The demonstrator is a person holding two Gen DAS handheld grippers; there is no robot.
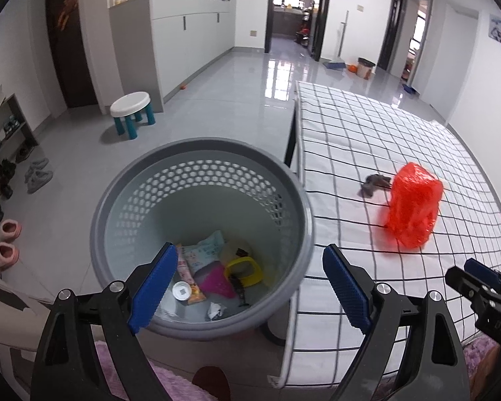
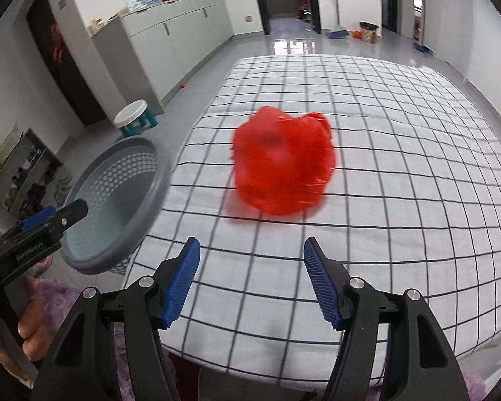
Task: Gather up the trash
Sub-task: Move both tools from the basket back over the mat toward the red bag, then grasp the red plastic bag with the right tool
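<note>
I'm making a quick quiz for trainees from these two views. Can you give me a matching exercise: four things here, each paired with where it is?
Things:
1. red plastic bag
2. yellow ring
3. white stool
4. left gripper

Places:
A. on the floor by the cabinets
B. above the grey basket
C. on the checked tablecloth
D. at the bottom of the basket

Pairs: 1-C, 2-D, 3-A, 4-B

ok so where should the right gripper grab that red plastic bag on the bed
Probably at the crumpled top of the red plastic bag, coming straight ahead and down with the right gripper, whose jaws are open and already face it. The bag stands puffed up on the checked bedsheet, so its upper folds should pinch more easily than its wide base.
</note>
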